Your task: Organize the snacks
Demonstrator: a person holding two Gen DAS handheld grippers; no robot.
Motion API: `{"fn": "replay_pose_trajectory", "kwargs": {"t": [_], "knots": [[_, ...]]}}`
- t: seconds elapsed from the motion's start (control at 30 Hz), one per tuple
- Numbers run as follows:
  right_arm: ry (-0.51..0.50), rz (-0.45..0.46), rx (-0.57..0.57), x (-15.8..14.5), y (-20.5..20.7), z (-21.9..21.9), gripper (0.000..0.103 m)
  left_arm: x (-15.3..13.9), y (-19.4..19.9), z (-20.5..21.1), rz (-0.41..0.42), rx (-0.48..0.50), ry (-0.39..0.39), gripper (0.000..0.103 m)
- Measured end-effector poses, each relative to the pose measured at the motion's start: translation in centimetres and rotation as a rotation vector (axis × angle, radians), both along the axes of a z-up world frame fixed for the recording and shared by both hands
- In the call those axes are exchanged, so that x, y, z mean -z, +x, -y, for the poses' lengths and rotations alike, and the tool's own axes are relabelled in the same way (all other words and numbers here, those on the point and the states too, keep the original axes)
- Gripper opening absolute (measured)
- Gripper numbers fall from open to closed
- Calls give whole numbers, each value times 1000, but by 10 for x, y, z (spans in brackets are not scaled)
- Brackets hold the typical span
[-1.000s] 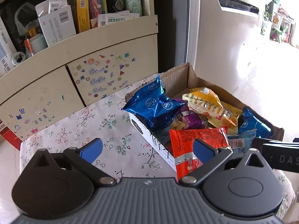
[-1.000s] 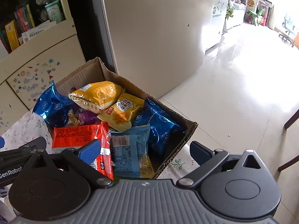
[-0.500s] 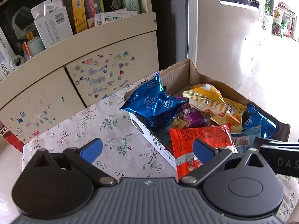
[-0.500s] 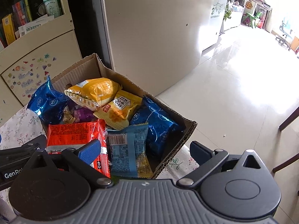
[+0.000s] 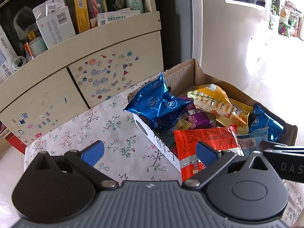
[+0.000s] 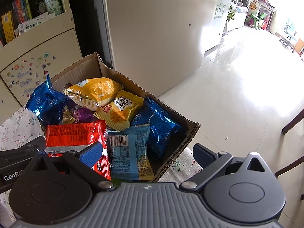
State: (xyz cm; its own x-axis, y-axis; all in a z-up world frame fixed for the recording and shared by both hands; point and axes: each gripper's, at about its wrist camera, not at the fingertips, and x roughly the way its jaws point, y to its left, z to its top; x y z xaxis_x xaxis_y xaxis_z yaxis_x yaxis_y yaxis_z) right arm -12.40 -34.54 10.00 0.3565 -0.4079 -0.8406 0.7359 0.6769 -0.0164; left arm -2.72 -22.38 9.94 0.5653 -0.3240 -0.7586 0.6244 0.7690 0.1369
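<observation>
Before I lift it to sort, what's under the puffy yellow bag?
The puffy yellow bag lies on a flat yellow packet and a purple packet inside the cardboard box. Anything lower, including the box floor, is covered.

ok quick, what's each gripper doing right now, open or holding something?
Left gripper: open, holding nothing, above the floral tablecloth.
Right gripper: open, holding nothing, over the cardboard box.

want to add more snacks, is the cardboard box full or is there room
Nearly full: packets cover the cardboard box floor, and the red packet overhangs its near edge.
</observation>
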Motion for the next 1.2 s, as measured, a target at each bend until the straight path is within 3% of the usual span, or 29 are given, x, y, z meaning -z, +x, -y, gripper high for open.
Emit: {"fn": "replay_pose_trajectory", "kwargs": {"t": [0.63, 1.2], "knots": [[-42, 14, -49, -5, -3, -16, 103, -5, -5, -19, 9, -20, 8, 101], [-22, 135, -195, -9, -35, -80, 103, -14, -41, -108, 27, -121, 20, 101]]}}
